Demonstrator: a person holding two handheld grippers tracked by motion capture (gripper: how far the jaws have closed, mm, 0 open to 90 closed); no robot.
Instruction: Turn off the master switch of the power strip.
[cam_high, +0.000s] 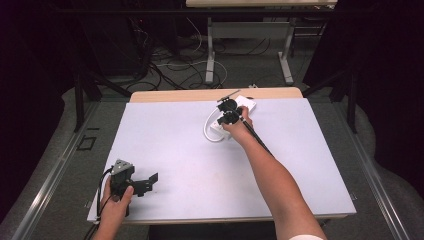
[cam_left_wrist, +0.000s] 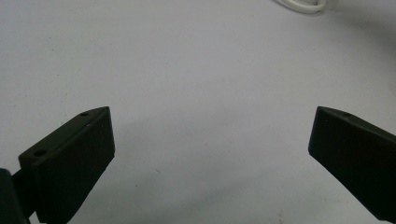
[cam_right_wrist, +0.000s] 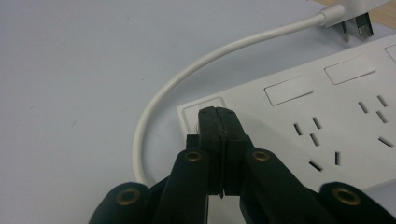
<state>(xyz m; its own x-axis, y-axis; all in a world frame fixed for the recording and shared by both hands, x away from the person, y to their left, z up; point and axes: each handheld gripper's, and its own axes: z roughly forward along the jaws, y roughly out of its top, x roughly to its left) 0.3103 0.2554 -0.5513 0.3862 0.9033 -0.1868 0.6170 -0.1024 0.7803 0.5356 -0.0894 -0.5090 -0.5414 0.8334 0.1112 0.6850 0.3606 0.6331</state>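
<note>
White power strip (cam_right_wrist: 327, 116) lies flat under the right gripper (cam_right_wrist: 218, 114) — its white cable (cam_right_wrist: 187, 74) loops left of the closed jaws.

We see the bench (cam_high: 165, 145) covered by a pale grey-white sheet, with a strip of bare wood (cam_high: 170, 95) exposed along its far edge. Beyond the bench, we note a second table (cam_high: 250, 30) standing on white metal legs at the far middle of the scene. Loose cables (cam_high: 170, 67), some black and some white, lie tangled on the grey floor (cam_high: 65, 150) beneath and to the left of that table. Black frame struts (cam_high: 80, 95) rise at the far left and far right of the bench. Dark curtains (cam_high: 30, 60) close off both sides.
</note>
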